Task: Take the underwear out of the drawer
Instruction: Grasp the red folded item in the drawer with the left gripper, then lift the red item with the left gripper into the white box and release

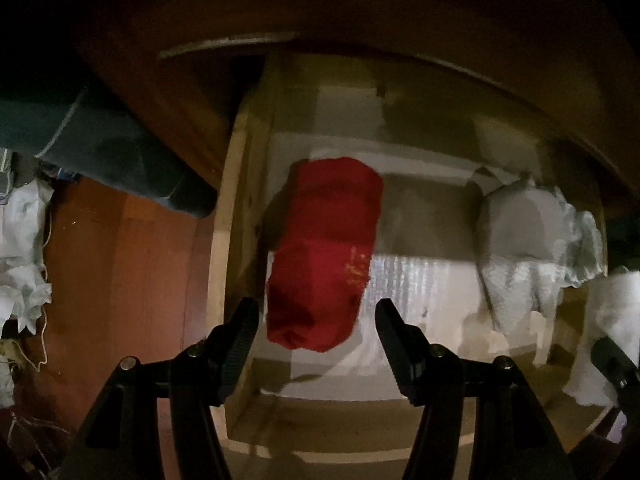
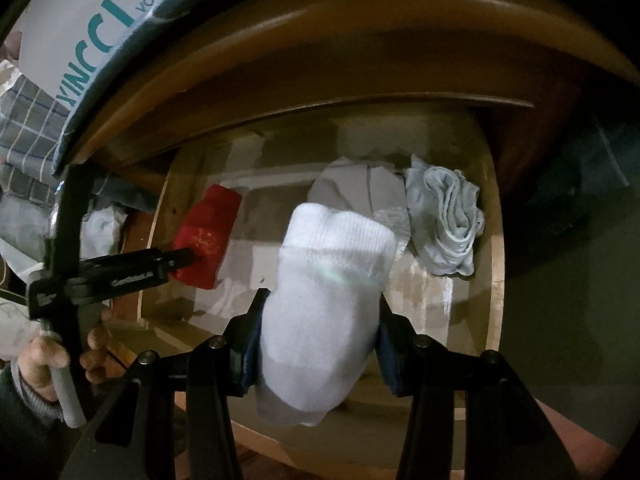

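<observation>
An open wooden drawer [image 1: 236,184] holds a folded red garment [image 1: 324,252] at its left side. My left gripper [image 1: 316,312] points down over the garment's near end, open, one finger on each side and neither pressing it. The right wrist view shows the left gripper [image 2: 188,258] from the side, tip at the red garment [image 2: 208,232]. My right gripper [image 2: 322,300] is shut on a white rolled garment [image 2: 328,280], held above the drawer [image 2: 496,272]. A grey folded garment [image 2: 360,184] and a pale blue rolled one [image 2: 444,220] lie at the drawer's right.
The cabinet's brown top edge [image 2: 320,52] overhangs the drawer's back. A white box with teal lettering [image 2: 80,32] sits on top. Dark blue cloth [image 1: 120,152] and crumpled white fabric [image 1: 20,260] lie on the wooden floor [image 1: 120,280] to the left. A hand [image 2: 44,356] grips the left tool's handle.
</observation>
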